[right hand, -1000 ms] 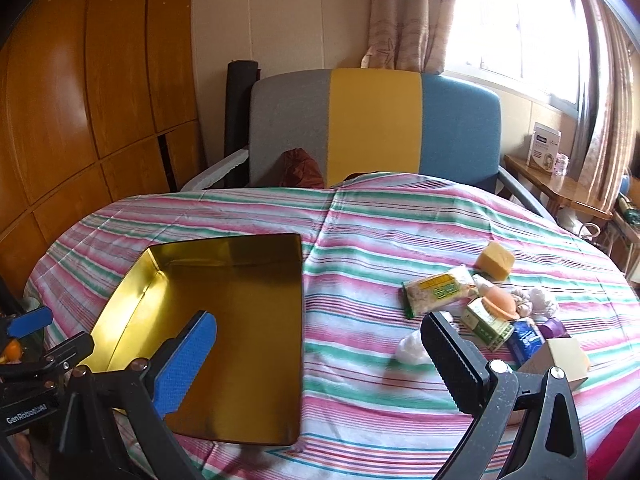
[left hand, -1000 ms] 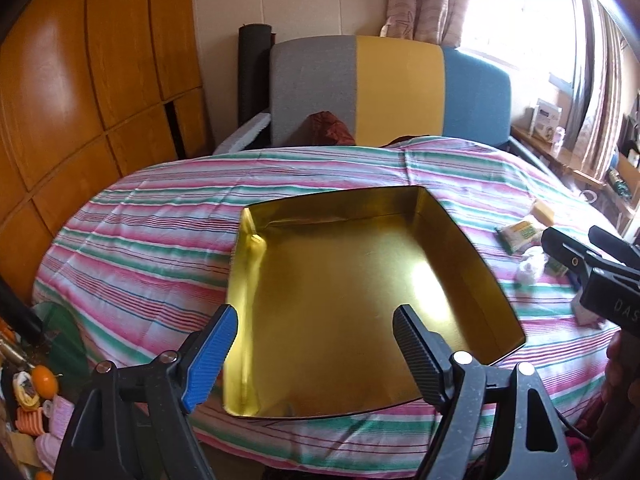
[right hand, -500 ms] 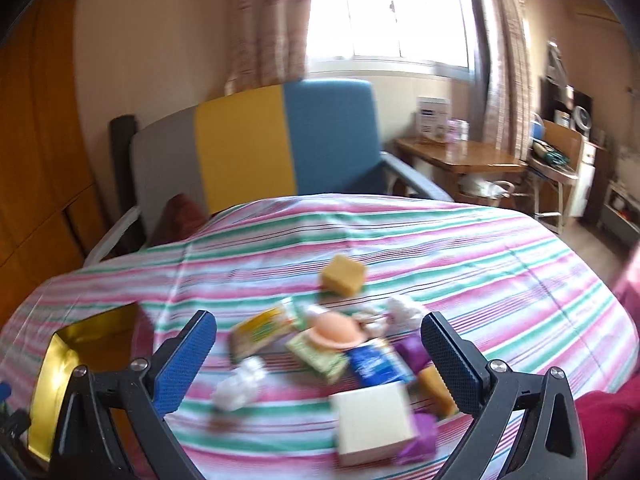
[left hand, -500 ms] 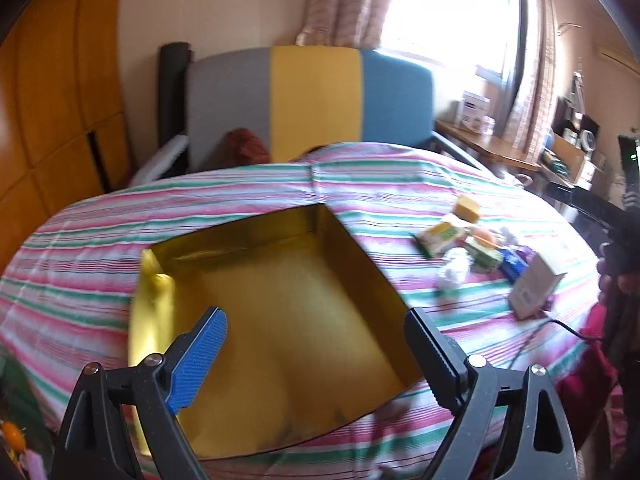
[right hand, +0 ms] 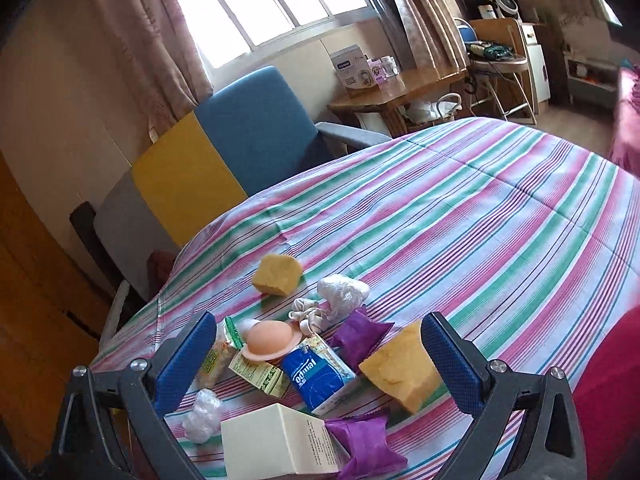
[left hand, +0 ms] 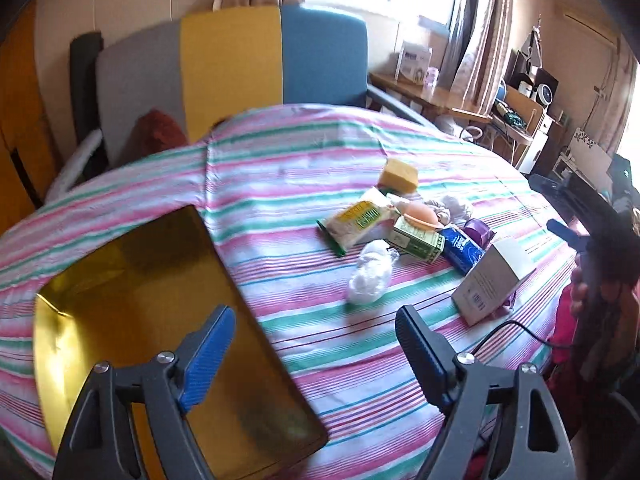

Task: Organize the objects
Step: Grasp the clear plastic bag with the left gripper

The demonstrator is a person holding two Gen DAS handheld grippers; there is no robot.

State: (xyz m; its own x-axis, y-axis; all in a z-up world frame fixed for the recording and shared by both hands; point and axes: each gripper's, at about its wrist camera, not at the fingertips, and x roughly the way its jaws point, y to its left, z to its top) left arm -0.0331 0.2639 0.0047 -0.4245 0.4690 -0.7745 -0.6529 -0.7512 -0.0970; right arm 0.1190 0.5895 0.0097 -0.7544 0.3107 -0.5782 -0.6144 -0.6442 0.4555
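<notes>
Left wrist view: the left gripper (left hand: pixel 316 344) hangs wide open over the striped tablecloth (left hand: pixel 304 184), empty, the gold tray (left hand: pixel 132 288) under its blue finger. The white box (left hand: pixel 494 280) lies tipped, long axis towards the camera.

Right wrist view: the right gripper (right hand: pixel 320 360) gapes empty above the clutter: blue tissue pack (right hand: pixel 316 376), yellow sponge (right hand: pixel 400 364), purple sachets (right hand: pixel 362 336), the box nearest.

Colours on the striped cloth

Tablecloth (right hand: pixel 460 216) pink, green, white stripes; tray (left hand: pixel 132 312) gold; sponges (right hand: pixel 277 274) yellow; tissue pack (right hand: pixel 316 378) blue; sachets (right hand: pixel 362 336) purple; box (right hand: pixel 276 446) cream; chair (left hand: pixel 232 68) grey, yellow, blue.
</notes>
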